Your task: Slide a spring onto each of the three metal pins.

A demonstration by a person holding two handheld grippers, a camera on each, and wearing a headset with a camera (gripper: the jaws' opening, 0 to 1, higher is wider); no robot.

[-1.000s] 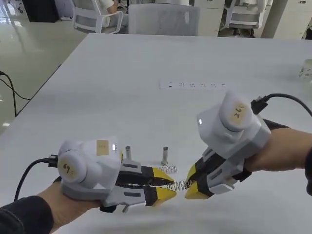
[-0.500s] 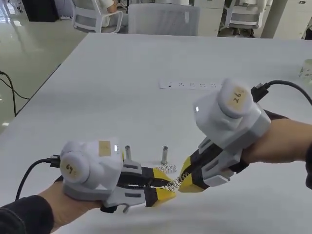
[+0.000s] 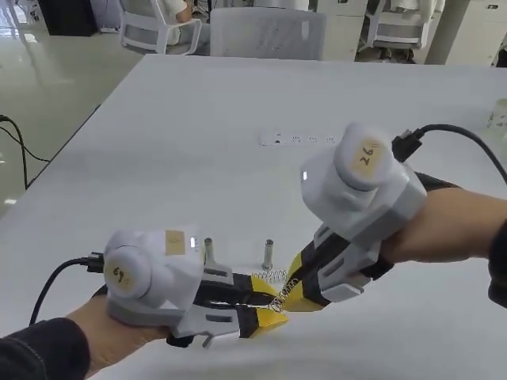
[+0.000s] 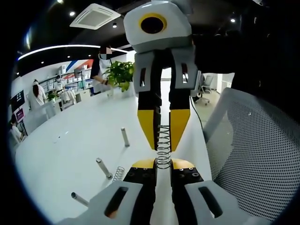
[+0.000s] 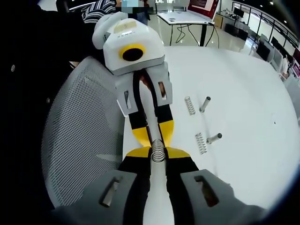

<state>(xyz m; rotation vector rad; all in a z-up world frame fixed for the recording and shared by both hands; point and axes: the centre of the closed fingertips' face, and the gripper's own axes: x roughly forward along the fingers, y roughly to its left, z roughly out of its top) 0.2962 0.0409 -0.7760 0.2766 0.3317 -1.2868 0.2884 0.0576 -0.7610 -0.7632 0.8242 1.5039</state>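
Currently clamping one spring (image 4: 163,140) at opposite ends with left gripper (image 4: 163,165) and right gripper (image 5: 157,153). Risk: buckling or flicking off past pins (image 4: 104,168) beside it if squeezed unevenly.

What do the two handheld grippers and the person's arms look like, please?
The left gripper and the right gripper each have a rounded white housing, a grey-and-black frame and yellow-tipped jaws. Each housing bears a round tan sticker with a handwritten number, and a black cable leaves the back of each. The person wears dark sleeves.
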